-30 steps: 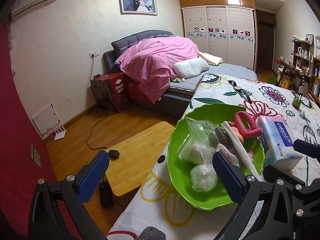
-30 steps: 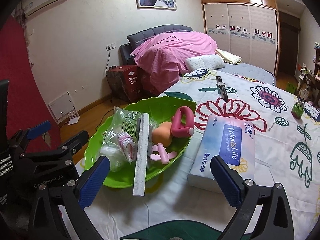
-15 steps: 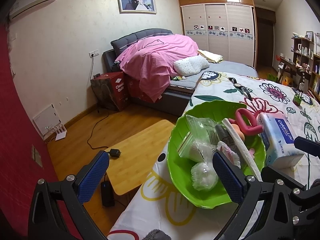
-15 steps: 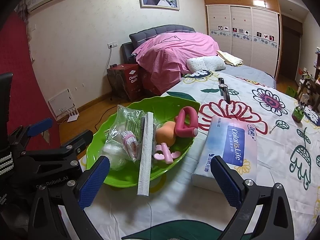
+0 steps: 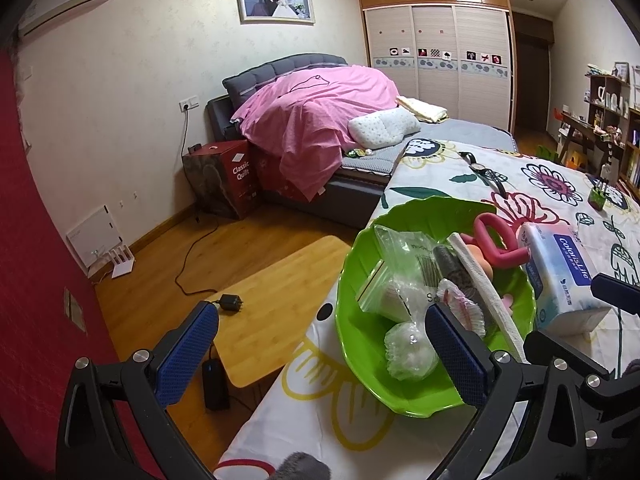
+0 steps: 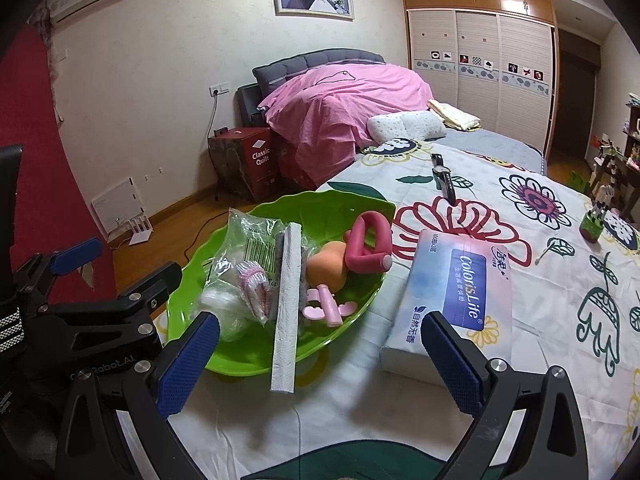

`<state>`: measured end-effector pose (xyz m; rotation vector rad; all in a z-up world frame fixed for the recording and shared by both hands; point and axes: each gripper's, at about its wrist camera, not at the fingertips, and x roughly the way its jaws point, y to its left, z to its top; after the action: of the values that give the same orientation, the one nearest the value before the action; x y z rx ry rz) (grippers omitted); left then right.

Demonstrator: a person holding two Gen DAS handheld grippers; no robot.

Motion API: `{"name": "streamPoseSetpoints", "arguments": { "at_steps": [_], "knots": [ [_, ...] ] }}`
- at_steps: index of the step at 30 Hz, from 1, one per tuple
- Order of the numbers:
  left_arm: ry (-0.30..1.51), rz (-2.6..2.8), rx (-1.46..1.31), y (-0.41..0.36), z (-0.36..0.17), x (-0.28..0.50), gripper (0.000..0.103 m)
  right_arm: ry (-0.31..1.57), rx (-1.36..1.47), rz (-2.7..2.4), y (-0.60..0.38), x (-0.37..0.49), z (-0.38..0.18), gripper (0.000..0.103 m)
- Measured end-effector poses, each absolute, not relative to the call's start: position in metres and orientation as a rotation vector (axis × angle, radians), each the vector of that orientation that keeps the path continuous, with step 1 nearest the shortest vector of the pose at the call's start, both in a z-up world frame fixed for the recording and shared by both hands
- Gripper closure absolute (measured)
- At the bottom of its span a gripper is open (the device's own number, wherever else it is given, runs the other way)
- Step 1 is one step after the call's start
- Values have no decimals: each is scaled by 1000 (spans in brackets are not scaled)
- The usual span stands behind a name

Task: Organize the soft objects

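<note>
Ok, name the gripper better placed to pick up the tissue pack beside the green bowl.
Right. The right gripper is open, with the tissue pack lying just ahead by its right finger. The left gripper faces the green bowl's left edge, and the bowl lies between it and the pack.

A green leaf-shaped bowl [image 6: 340, 216] on a floral tablecloth [image 6: 560, 280] holds plastic bags, a pink looped toy [image 6: 366, 246] and what may be a peach sponge [image 6: 326, 266]. A tissue pack [image 6: 456, 300] lies just beside it.
</note>
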<state>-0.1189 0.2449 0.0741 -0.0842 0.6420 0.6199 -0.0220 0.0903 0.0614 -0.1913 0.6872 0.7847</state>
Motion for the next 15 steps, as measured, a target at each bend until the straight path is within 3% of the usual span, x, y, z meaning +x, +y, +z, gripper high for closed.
{"name": "streamPoseSetpoints", "arguments": {
  "at_steps": [15],
  "knots": [
    [652, 617, -81, 244, 66, -118, 0, 690, -200, 785, 91, -22, 60, 0]
  ]
}}
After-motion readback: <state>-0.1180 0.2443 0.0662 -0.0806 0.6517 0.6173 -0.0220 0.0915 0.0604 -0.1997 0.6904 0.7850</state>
